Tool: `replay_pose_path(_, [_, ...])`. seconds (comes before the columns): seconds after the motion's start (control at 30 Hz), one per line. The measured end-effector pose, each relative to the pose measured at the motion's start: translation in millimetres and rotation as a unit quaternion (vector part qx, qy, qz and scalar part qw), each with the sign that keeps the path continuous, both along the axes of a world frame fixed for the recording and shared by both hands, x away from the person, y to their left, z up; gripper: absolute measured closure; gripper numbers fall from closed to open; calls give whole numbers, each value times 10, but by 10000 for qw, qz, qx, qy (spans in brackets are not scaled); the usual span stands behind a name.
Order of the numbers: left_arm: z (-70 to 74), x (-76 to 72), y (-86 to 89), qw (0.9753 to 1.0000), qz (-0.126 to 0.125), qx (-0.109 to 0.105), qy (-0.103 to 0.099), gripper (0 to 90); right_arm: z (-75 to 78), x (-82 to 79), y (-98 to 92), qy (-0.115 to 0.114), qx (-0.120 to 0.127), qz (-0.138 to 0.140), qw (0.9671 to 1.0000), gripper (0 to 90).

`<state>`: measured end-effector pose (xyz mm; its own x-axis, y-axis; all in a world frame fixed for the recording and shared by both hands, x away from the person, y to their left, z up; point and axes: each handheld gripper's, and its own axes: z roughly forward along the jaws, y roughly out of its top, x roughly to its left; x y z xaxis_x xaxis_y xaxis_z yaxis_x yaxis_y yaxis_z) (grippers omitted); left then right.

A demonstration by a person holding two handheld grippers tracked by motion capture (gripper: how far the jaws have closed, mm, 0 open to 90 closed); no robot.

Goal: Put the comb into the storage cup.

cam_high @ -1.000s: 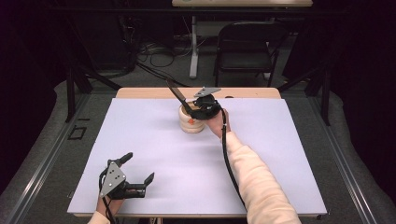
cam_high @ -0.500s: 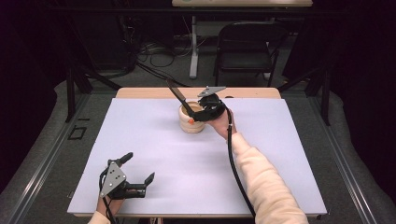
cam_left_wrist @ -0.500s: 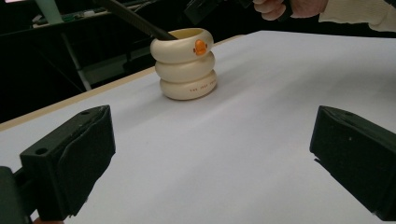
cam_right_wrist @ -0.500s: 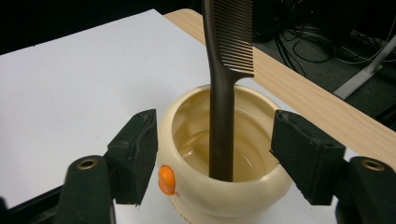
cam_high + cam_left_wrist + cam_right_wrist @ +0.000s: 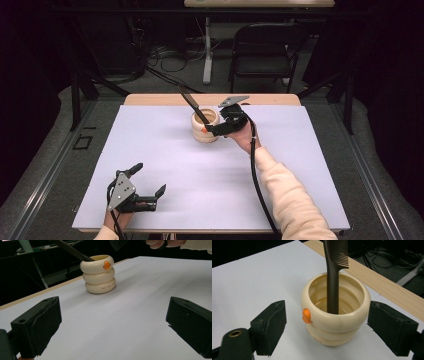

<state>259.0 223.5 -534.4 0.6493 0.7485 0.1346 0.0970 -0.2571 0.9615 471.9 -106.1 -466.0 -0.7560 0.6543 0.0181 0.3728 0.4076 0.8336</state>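
Observation:
A cream ribbed cup [image 5: 205, 132] [image 5: 99, 275] [image 5: 335, 322] with an orange beak on its side stands at the far middle of the white table. A dark comb [image 5: 191, 106] [image 5: 72, 250] [image 5: 333, 277] leans in it, teeth end up. My right gripper [image 5: 214, 130] [image 5: 329, 325] is open just right of the cup, one jaw on each side of it without touching. My left gripper [image 5: 148, 179] [image 5: 110, 325] rests open near the front left edge, holding nothing and pointing toward the cup.
The white sheet [image 5: 165, 165] covers the table, with a wooden strip [image 5: 150, 99] along the far edge. A black chair [image 5: 262, 47] and cables stand on the floor beyond. The right gripper's cable [image 5: 255, 175] runs along the sleeve.
The right gripper has drawn back a little from the cup toward the person. The comb stays in the cup. The left gripper has not moved.

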Motion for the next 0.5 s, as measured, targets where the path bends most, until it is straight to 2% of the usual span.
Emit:
replay_pose_path(0.2, [1,-7,2,10000,24,-3,-6,2,14,-111,-84,13,80,44,10000,115])
replay_pose_path(0.5, [-3,-8,10,10000,49,-9,11,2,-38,-283,-223,96,20,190,9998,60])
